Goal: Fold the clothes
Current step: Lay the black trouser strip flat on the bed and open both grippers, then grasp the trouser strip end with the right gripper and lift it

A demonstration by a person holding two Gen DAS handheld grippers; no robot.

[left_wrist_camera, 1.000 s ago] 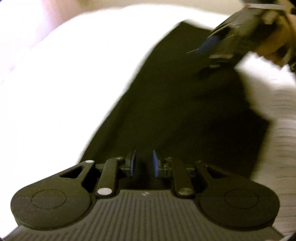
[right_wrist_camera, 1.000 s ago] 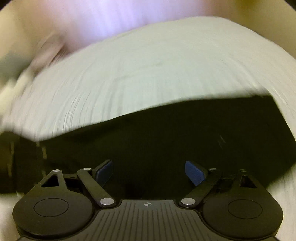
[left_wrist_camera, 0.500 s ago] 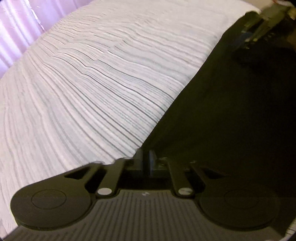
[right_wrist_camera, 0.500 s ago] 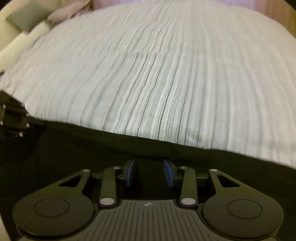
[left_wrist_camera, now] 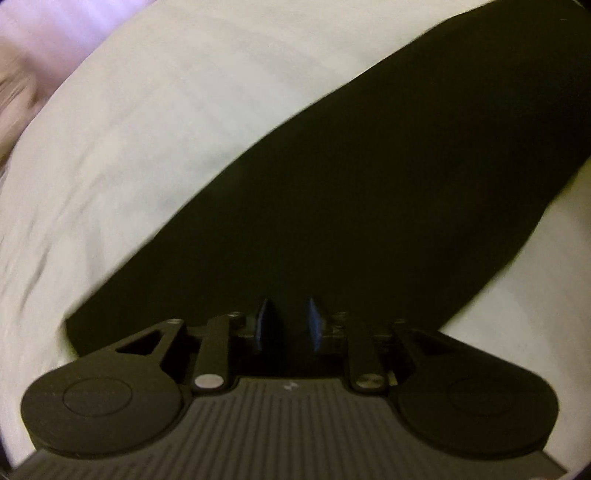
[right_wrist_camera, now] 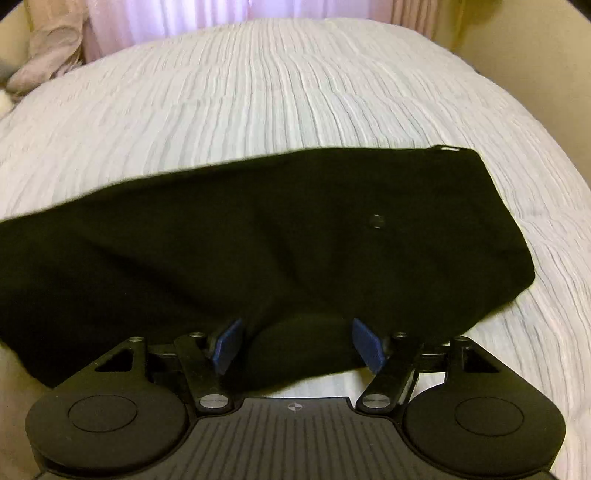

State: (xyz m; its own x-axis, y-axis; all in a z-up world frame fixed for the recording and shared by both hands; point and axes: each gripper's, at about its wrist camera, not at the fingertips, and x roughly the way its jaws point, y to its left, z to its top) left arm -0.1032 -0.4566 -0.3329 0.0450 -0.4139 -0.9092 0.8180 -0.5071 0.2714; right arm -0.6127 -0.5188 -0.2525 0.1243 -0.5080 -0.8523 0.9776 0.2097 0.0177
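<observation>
**Both grippers parted over the black garment on the bed**

Nearest to me, my right gripper (right_wrist_camera: 297,341) is hanging with its blue pads (right_wrist_camera: 227,345) spread wide, nothing pinched between them. A rounded fold of the black garment (right_wrist_camera: 258,236) is bulging up into the gap between the pads, at the cloth's near edge, but the pads are not pressing on it.

My left gripper (left_wrist_camera: 288,325) is sitting low over the same black garment (left_wrist_camera: 369,192), its blue pads (left_wrist_camera: 263,321) standing a narrow gap apart; I am holding nothing in them.

Beyond my fingers the garment is lying flat as a long band across the white ribbed bedspread (right_wrist_camera: 277,92), with a small round button (right_wrist_camera: 376,221) showing toward its right end and a white tag (right_wrist_camera: 448,149) at the far right corner.

Farther off, past the bed's far edge, a pale pink curtain (right_wrist_camera: 184,14) is hanging, and crumpled beige cloth (right_wrist_camera: 48,55) is lying at the far left.
</observation>
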